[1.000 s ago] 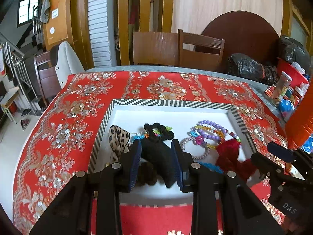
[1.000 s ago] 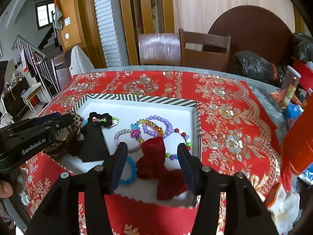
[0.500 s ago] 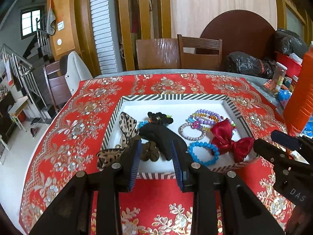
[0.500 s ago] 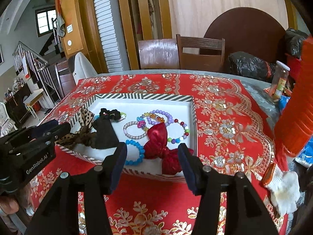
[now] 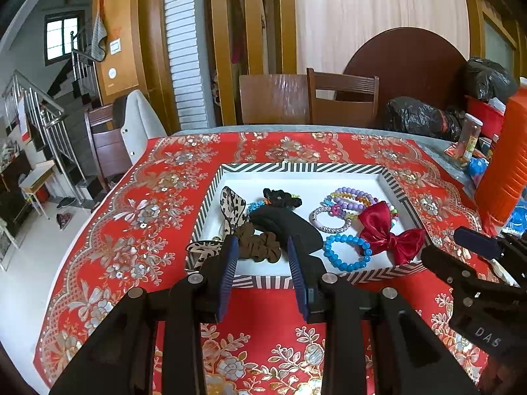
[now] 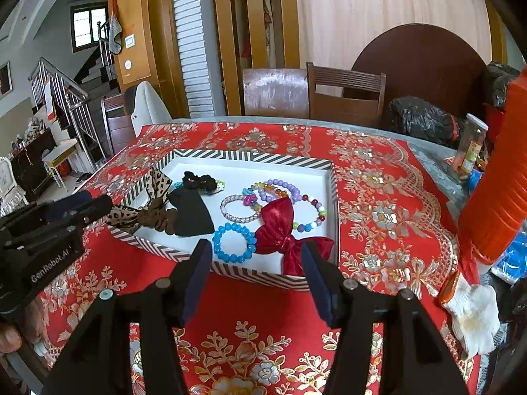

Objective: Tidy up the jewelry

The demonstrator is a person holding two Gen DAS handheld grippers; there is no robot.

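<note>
Two grippers (image 5: 262, 256) (image 6: 253, 260), one tray (image 5: 296, 168)

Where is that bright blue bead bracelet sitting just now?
The blue bracelet lies inside the striped tray, near its front edge, touching the red bow on its right, with the black cloth piece to its left.

Your tray (image 5: 296, 168) sits mid-tablecloth (image 5: 148, 217); inside, scrunchies (image 5: 260, 245) lie by its left edge, bracelets (image 5: 346, 251) centre, the bow (image 5: 388, 230) at its right near corner.

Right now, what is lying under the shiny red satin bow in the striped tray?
The red satin bow overlaps a multicoloured bead bracelet, hiding part of it. Its lower tail drapes over the striped tray rim. Anything else beneath is covered.
</note>
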